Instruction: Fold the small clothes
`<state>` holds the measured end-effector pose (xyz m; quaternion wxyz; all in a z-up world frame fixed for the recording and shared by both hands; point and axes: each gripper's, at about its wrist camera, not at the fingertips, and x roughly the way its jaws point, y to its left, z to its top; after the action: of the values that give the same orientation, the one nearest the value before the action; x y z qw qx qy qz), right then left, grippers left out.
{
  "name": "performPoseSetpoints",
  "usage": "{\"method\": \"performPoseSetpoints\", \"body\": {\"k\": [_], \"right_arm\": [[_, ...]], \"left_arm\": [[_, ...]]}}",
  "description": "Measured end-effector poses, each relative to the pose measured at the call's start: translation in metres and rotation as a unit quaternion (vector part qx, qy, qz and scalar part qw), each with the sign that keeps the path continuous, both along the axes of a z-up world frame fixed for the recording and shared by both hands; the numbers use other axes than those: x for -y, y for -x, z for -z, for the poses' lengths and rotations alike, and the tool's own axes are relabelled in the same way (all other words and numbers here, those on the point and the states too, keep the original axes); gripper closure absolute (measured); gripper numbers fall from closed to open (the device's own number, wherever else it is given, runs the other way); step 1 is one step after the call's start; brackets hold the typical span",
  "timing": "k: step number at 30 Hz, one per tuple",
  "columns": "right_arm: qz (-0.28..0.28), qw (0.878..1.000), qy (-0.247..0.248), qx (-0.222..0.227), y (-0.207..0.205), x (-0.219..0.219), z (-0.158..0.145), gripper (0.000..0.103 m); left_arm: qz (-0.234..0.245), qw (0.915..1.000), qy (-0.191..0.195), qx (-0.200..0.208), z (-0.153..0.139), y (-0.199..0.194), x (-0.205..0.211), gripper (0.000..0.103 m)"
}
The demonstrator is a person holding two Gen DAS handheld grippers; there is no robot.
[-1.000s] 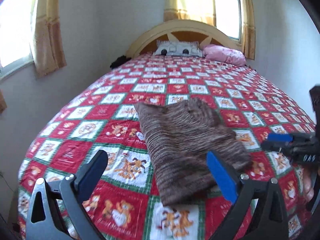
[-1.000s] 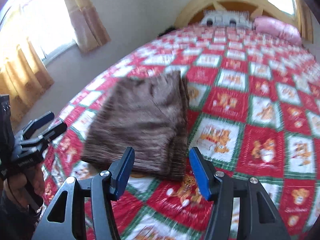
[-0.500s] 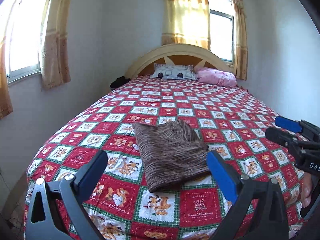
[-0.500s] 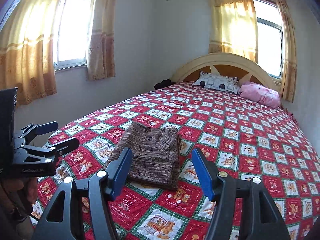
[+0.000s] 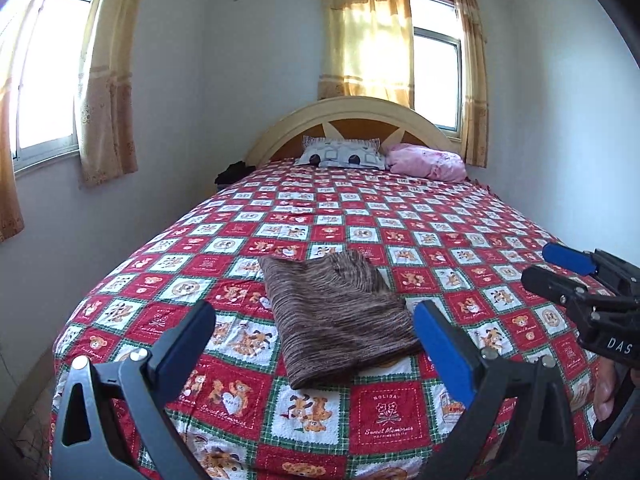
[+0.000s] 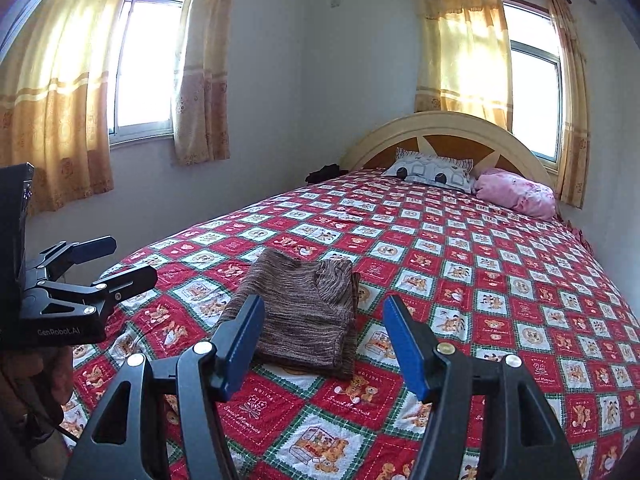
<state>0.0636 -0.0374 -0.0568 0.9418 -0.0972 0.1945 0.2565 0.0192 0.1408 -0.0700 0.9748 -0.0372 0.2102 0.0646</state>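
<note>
garment: we see a brown striped knit piece lying folded on the bedspread, in the near half of the bed and a little toward its left side; in the right wrist view the same garment shows a doubled layer along its right edge.
left tool: our left tool hangs above the near end of the bed with its blue pads well apart; nothing sits between them and they touch no cloth. the right wrist view shows it from the side, jaws apart there too.
right tool: our right tool also stands with its pads spread and nothing gripped; the garment lies beyond and below the gap. in the left wrist view it shows at the right edge, off to the garment's right.
hands: we can make out part of a hand under the right tool, and part of another hand under the left tool.
bed: red, white and green checked bedspread with bear prints, a curved cream headboard at the far end.
pillows: a grey patterned pillow beside a pink pillow, both against the headboard.
room: yellow curtains hang at the windows on the left and far walls.
</note>
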Motion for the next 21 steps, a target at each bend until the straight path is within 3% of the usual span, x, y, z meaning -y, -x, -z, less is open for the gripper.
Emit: {"method": "performPoseSetpoints", "body": {"k": [21], "right_arm": [[-0.002,1.0,-0.007,0.01,0.0092,0.0032,-0.0043,0.04]], "left_arm": [[0.0,1.0,0.0,-0.003,0.0006,0.0006,0.0015,0.001]]}}
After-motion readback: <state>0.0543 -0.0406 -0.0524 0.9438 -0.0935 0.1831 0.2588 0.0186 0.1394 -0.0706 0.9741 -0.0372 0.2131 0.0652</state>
